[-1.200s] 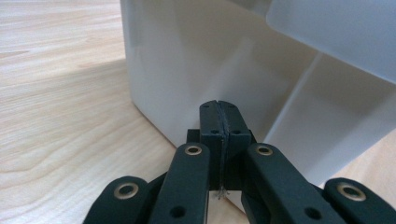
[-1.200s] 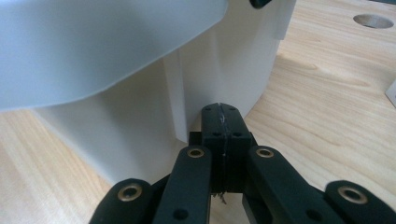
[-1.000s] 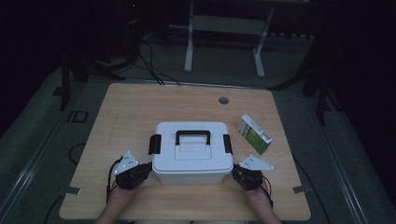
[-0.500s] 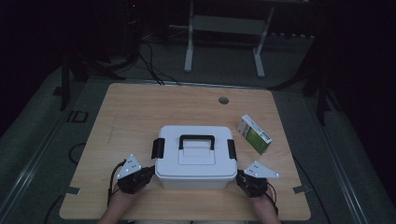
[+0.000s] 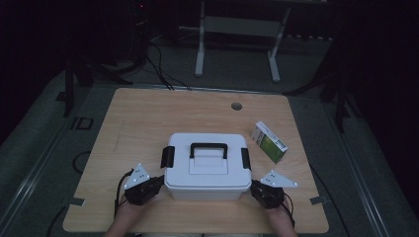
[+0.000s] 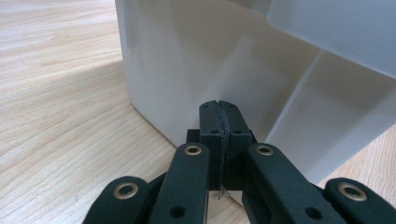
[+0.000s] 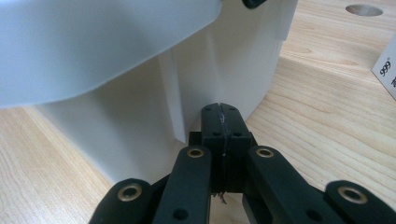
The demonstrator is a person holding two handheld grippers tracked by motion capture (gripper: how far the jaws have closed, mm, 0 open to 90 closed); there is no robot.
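A white plastic box (image 5: 206,165) with a black handle (image 5: 208,147) and two black side latches stands near the front of the wooden table (image 5: 148,118). My left gripper (image 5: 148,187) sits at the box's front left corner, jaws pressed together with nothing between them; in the left gripper view its tips (image 6: 218,109) nearly touch the white wall (image 6: 187,60). At the box's front right corner, my right gripper (image 5: 262,191) is shut as well, its tips (image 7: 219,112) close to the box's side (image 7: 219,70) under the lid's rim.
A green and white carton (image 5: 269,141) lies to the right of the box; its corner (image 7: 386,70) shows in the right gripper view. A round cable hole (image 5: 236,106) is at the table's back. Dark floor, cables and a desk frame (image 5: 237,44) lie beyond.
The white box has slid toward the front of the table, and both grippers have moved back with it, staying at its front corners.
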